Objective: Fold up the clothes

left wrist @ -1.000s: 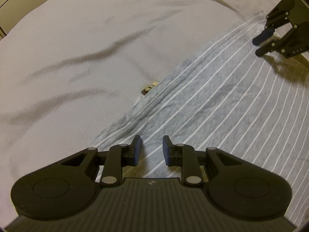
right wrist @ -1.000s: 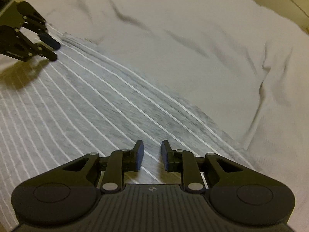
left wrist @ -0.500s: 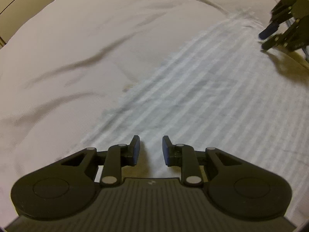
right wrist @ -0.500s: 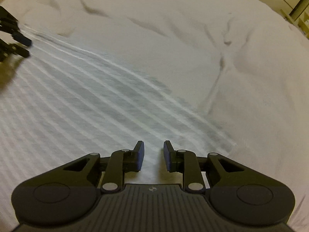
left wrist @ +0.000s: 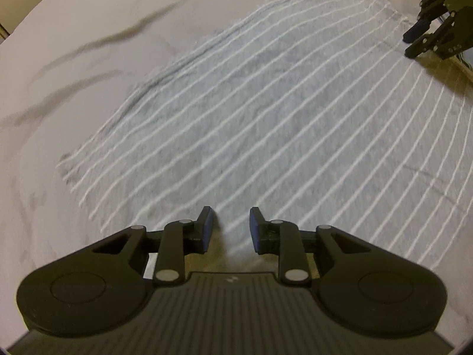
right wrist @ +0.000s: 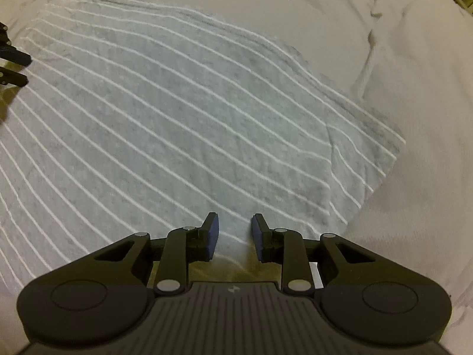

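The striped garment (left wrist: 266, 124) lies spread flat on the white bedsheet (left wrist: 74, 44), a grey-blue cloth crossed by thin white stripes. In the left wrist view it fills the middle and right of the scene, with its left edge running from the near left up toward the far right, a little rumpled along that border. In the right wrist view the same cloth (right wrist: 165, 124) covers the left and middle, and its right edge ends in a folded-over flap near the right side, where 2 layers overlap and the stripes break their line.

The left gripper (left wrist: 229, 227) points steeply down over the near edge of the garment. Its 2 blue pads (left wrist: 207, 230) stand apart with a clear gap and only cloth seen below them; nothing is pinched. The right gripper (right wrist: 233, 233) hangs the same way over the near part of the cloth by its right end, its blue pads (right wrist: 212, 236) likewise parted and empty, the jaws having just widened a little with nothing between them.

Each tool shows in the other's view: the right gripper (left wrist: 425, 38) at the far right above the garment's far corner, the left gripper (right wrist: 13, 68) at the left border, only its fingertips in sight.

Around the garment the bedsheet (right wrist: 399, 59) carries long dark creases on the far left and soft folds on the far right.
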`<act>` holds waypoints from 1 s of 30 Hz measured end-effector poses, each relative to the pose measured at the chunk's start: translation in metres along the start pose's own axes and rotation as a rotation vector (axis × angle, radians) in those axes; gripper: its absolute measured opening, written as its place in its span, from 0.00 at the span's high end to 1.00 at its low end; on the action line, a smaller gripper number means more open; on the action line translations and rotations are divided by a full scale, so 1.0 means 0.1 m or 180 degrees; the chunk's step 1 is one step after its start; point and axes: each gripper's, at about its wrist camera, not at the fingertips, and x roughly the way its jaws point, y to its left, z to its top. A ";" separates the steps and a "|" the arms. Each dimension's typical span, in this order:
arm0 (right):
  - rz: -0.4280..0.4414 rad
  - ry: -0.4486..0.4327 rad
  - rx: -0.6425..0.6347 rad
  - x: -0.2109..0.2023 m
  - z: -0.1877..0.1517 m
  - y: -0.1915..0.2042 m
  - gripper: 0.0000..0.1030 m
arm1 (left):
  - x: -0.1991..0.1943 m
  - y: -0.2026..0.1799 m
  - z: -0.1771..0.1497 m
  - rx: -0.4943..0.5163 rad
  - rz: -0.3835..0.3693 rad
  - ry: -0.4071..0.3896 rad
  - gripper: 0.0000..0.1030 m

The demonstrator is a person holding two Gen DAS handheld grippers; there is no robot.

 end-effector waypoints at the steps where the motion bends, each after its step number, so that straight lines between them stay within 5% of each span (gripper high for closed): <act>1: -0.0001 0.0011 0.0004 -0.01 -0.02 0.00 0.73 | -0.02 -0.01 -0.03 0.0013 0.0009 0.0033 0.78; 9: -0.0065 0.0091 0.0055 -0.24 -0.38 -0.13 0.69 | -0.29 0.03 -0.36 -0.0063 0.0174 0.0226 0.73; 12: -0.0061 -0.0177 0.0116 -0.47 -0.51 -0.06 0.68 | -0.50 0.08 -0.52 0.0003 0.0290 0.0219 0.72; 17: 0.0139 -0.0624 0.0047 -0.88 -0.69 0.43 0.68 | -0.82 0.19 -0.81 0.0221 0.0385 0.0194 0.64; 22: 0.0373 -0.0757 0.0058 -1.01 -0.54 1.27 0.68 | -1.00 0.31 -1.01 0.0406 0.0246 0.0080 0.61; 26: 0.0286 -0.0741 -0.0113 -1.04 -0.59 1.83 0.63 | -1.11 -0.03 -1.19 0.1183 0.0211 -0.0248 0.60; 30: -0.0355 -0.0705 -0.0728 -0.96 -0.84 2.25 0.61 | -1.12 -0.54 -1.48 0.1871 0.0115 -0.0583 0.56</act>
